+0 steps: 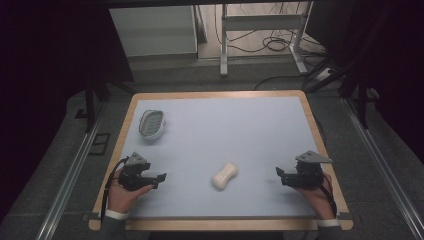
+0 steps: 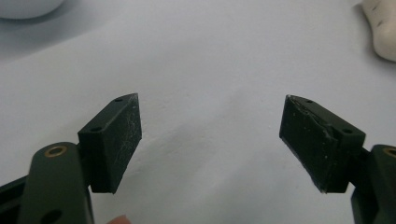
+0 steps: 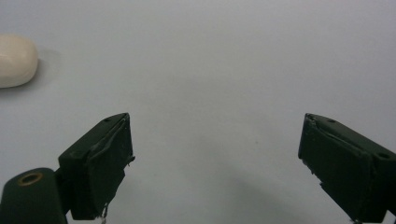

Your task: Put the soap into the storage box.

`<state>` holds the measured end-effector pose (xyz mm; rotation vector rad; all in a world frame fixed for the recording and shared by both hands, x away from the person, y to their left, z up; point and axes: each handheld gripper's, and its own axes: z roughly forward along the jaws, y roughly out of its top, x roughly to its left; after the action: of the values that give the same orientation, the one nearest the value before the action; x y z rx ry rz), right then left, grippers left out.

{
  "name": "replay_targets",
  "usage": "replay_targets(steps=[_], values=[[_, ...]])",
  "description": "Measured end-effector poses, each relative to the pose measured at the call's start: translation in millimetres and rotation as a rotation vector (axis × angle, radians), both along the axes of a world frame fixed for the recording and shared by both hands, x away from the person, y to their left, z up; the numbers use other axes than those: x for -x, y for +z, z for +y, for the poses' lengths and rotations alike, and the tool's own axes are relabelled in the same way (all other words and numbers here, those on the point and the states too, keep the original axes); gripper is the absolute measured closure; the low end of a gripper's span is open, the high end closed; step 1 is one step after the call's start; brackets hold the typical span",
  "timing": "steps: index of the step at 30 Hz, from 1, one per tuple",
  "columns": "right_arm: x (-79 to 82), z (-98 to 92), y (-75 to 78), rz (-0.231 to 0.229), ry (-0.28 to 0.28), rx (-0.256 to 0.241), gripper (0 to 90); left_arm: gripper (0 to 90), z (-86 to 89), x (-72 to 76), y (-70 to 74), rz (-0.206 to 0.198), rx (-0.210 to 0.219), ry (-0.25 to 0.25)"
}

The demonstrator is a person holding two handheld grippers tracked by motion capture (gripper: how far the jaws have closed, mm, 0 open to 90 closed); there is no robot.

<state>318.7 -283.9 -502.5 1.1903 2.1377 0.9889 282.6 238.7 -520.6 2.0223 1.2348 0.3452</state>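
Soap bar (image 1: 224, 175) between both grippers

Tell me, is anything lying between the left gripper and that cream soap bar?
No. In the high view, bare pale tabletop separates the left gripper from the soap bar.

Bare mat (image 1: 230, 135) between both sides, soap (image 1: 224, 175) mid-front, dish (image 1: 152, 123) far-left
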Motion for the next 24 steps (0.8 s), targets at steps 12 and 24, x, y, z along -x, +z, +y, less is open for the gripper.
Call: replay_targets(steps=[12,24], values=[[-0.5,-6.1,-0.3,-0.036,-0.009,-0.049,10.3,21.2,3.3,2.3,1.5,0.000,-0.004,0.024],[4.3,-9.9,0.2,-0.026,-0.008,-0.047,10.9,22.6,-2.1,3.9,8.7,-0.007,-0.017,0.018]])
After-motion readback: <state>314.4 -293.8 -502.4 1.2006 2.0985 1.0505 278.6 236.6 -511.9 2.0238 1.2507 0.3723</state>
